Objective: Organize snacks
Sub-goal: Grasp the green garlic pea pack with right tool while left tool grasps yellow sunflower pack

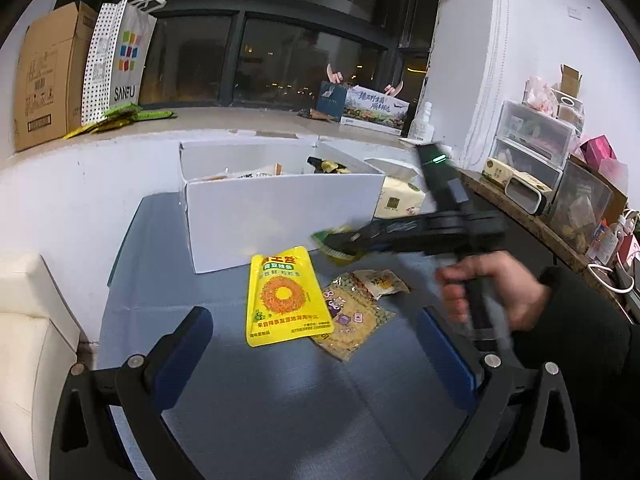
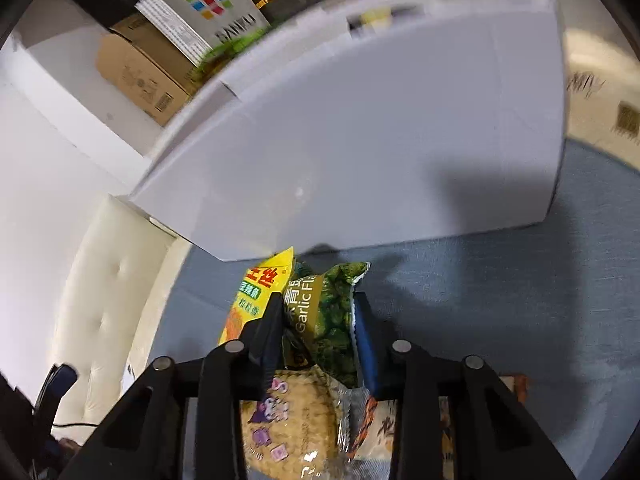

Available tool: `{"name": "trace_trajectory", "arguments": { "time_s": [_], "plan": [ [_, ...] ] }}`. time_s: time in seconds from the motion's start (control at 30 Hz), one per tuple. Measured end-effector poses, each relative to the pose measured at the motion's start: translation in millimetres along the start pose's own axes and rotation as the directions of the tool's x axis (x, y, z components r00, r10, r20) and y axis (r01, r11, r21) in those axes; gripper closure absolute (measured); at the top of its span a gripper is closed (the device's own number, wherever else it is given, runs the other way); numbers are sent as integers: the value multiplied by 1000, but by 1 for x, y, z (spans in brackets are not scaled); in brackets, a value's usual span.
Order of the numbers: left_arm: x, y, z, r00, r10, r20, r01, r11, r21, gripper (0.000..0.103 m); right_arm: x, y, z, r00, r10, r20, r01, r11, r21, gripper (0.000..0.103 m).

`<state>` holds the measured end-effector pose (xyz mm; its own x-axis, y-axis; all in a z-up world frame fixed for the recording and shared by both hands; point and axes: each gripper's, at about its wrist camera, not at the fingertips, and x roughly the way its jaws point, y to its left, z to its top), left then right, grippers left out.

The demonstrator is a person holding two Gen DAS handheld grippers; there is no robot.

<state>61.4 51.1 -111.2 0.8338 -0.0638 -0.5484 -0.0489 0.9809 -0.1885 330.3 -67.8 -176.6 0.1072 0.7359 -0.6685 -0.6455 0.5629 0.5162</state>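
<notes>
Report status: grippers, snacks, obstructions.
Right hand-held gripper shut on green garlic pea packet. Left hand-held gripper open, empty. White box ahead, nothing blocking.

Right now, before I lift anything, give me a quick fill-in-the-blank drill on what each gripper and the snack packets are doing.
1. The right gripper is shut on the ____ garlic-flavour pea packet.
2. The left gripper stands ____, holding nothing.
3. The yellow snack pouch lies on the blue table in front of the ____ box.
4. The clear packet with purple cartoon figures lies partly under the ____ pouch.

Missing words: green; open; white; yellow
</notes>
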Motion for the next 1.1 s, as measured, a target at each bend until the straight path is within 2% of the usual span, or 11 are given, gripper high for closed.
{"name": "trace_trajectory", "arguments": {
  "time_s": [0.23,0.5,0.63,0.77,0.87,0.93,0.97,1.0,1.03,1.07,1.1],
  "plan": [
    [48,8,11,995,18,-100,-19,1000,-12,0,-73,36,-15,988,31,150,-14,993,-118,68],
    [132,26,26,964,24,-267,-51,994,-95,0,-156,61,-56,965,32,260,19,981,-193,68],
    [172,45,31,935,55,-350,-119,979,-165,0,-170,59,-72,956,48,290,4,984,-176,68],
    [192,47,31,917,86,-389,-152,978,-141,1,-172,50,-85,954,52,294,-7,988,-153,68],
    [197,40,31,915,104,-389,-149,985,-87,3,-168,44,-88,958,46,282,-7,991,-136,68],
    [201,33,31,917,140,-374,-158,987,-16,26,-165,40,-89,961,43,272,-8,992,-126,68],
    [201,30,30,911,181,-370,-183,983,30,32,-165,39,-91,961,47,271,-14,992,-123,68],
    [199,29,29,911,194,-363,-190,981,47,58,-164,38,-91,961,50,270,-18,993,-121,68],
    [196,30,29,922,155,-354,-155,987,29,67,-163,39,-92,962,50,269,-18,992,-121,68],
    [191,33,28,931,111,-347,-120,993,-4,68,-163,39,-93,962,49,270,-17,992,-122,68],
    [188,33,27,932,119,-341,-126,992,4,69,-162,39,-95,962,51,269,-18,992,-122,68]
  ]
}}
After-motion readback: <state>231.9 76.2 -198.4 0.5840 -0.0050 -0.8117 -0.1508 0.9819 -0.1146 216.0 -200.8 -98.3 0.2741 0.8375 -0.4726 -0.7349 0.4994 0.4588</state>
